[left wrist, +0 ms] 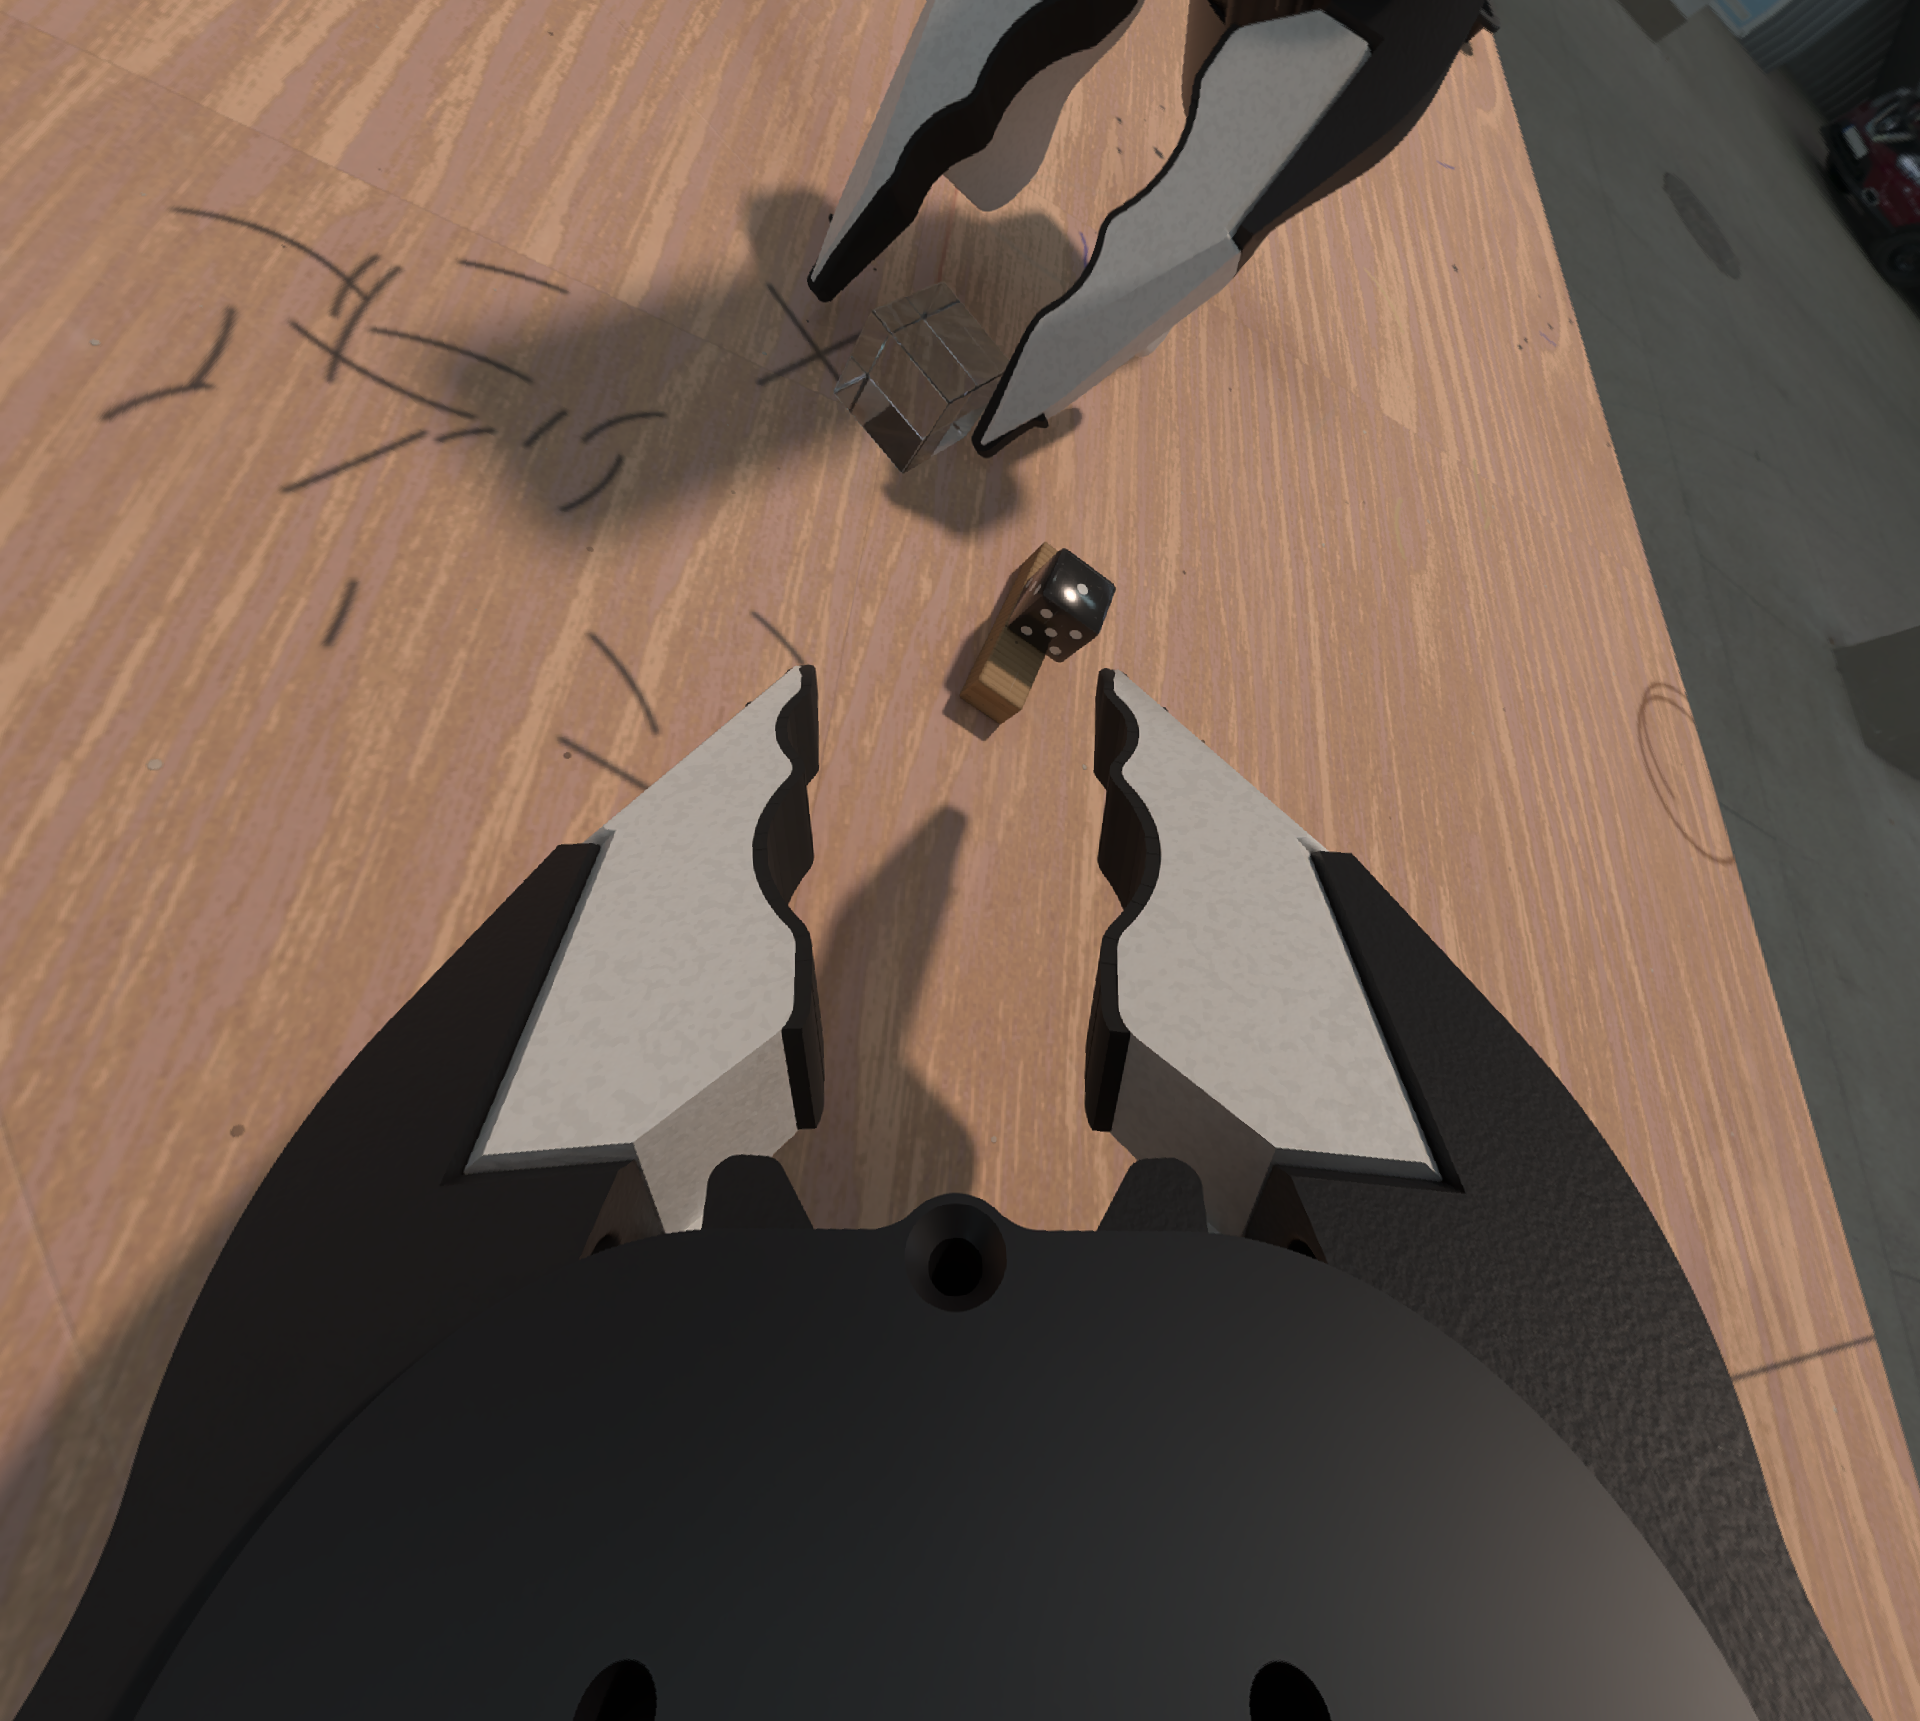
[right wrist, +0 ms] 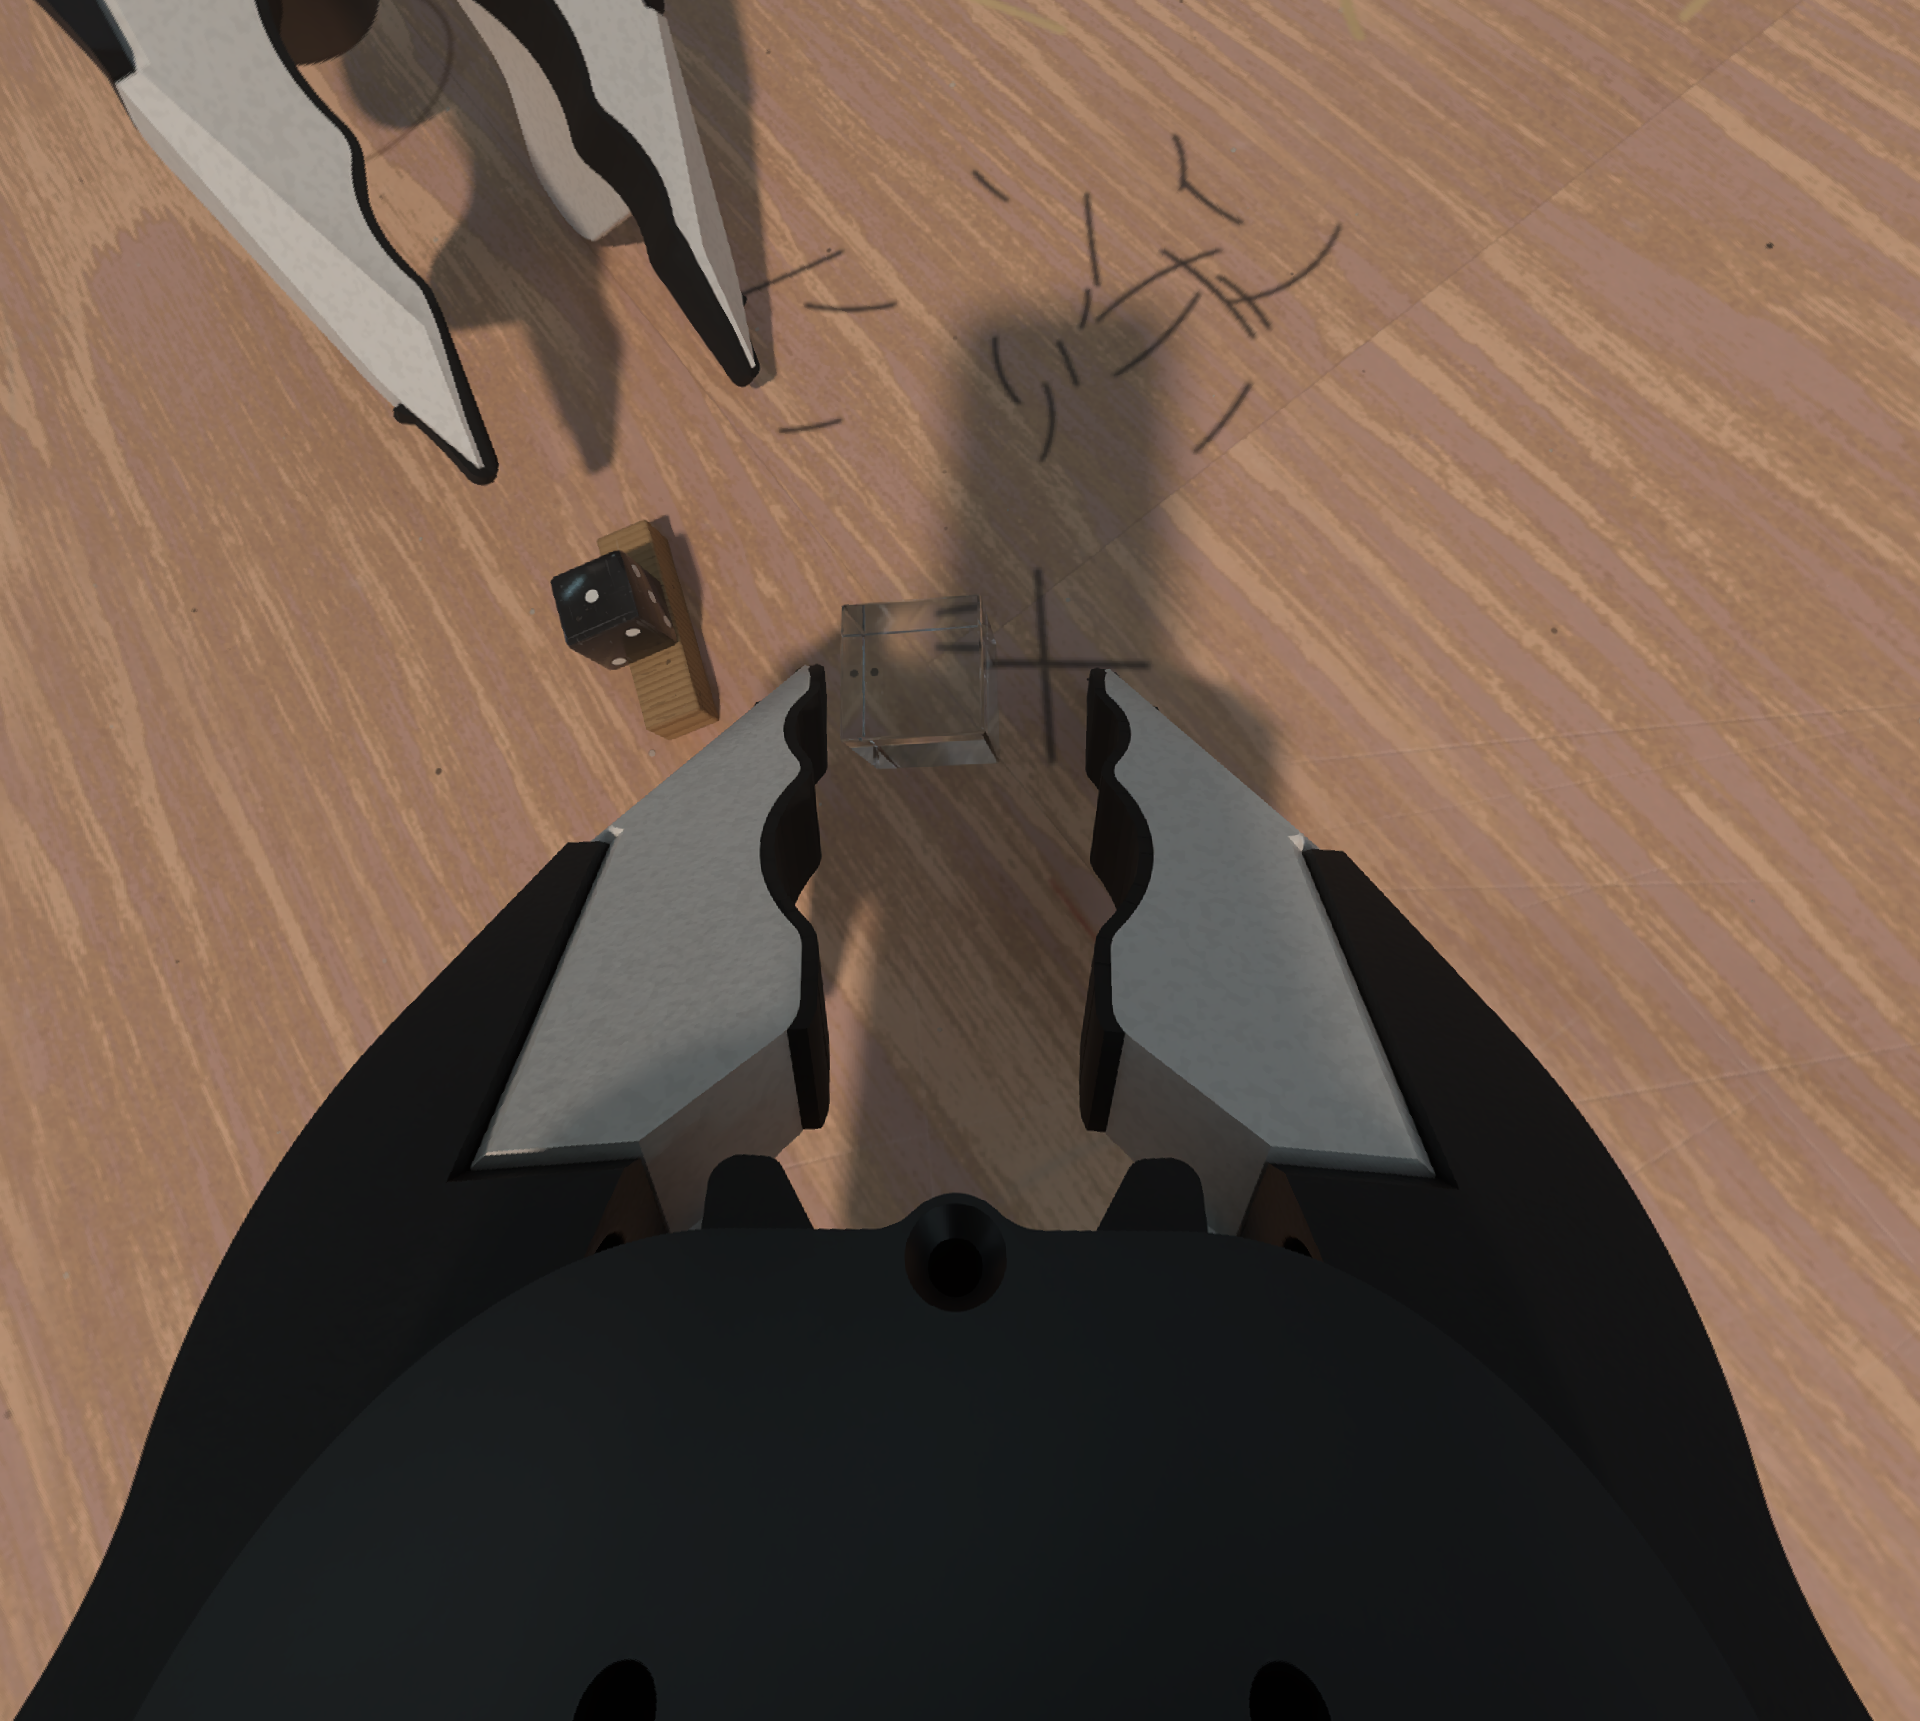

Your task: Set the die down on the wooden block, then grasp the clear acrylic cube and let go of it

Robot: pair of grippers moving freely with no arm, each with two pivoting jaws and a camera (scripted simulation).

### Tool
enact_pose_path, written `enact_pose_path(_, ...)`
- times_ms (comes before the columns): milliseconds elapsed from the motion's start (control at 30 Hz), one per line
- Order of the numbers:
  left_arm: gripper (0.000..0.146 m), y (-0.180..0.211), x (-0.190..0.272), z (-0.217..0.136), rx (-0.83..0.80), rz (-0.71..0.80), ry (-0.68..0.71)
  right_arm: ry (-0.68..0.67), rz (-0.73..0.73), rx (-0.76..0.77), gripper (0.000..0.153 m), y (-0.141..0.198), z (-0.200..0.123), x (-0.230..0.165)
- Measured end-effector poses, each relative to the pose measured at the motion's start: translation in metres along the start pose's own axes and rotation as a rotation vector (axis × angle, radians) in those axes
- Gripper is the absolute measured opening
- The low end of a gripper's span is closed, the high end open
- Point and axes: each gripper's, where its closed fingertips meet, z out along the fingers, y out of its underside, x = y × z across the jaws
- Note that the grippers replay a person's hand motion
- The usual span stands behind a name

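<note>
die is placed, cube not yet gripped

the die (right wrist: 611, 622) sits on the wooden block (right wrist: 670, 643), overhanging its left edge. the left claw (left wrist: 956, 684) hangs wide open and empty just near of them. the right claw (right wrist: 951, 684) is wide open around the clear acrylic cube (right wrist: 916, 684) on the table (right wrist: 1455, 736), gripping nothing. the cube lies close to the left finger, so closing may shove or twist it; a wide swing could knock the nearby die off.
</note>
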Motion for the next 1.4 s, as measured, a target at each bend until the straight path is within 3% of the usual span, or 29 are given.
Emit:
enact_pose_path(400, 0.053, -0.0003, -0.0015, -0.0001, 0.003, -0.017, 0.004, 0.081, -0.105, 0.009, 0.043, -0.0006, 0.0022, 0.0002)
enact_pose_path(500, 0.053, -0.0003, -0.0016, -0.0002, 0.003, -0.018, 0.004, 0.071, -0.137, 0.002, 0.028, 0.0009, 0.0045, -0.0037)
enact_pose_path(1400, 0.047, -0.0014, -0.005, -0.0011, 0.013, -0.058, 0.013, 0.057, -0.137, 0.046, 0.028, -0.0008, 0.005, -0.0044)
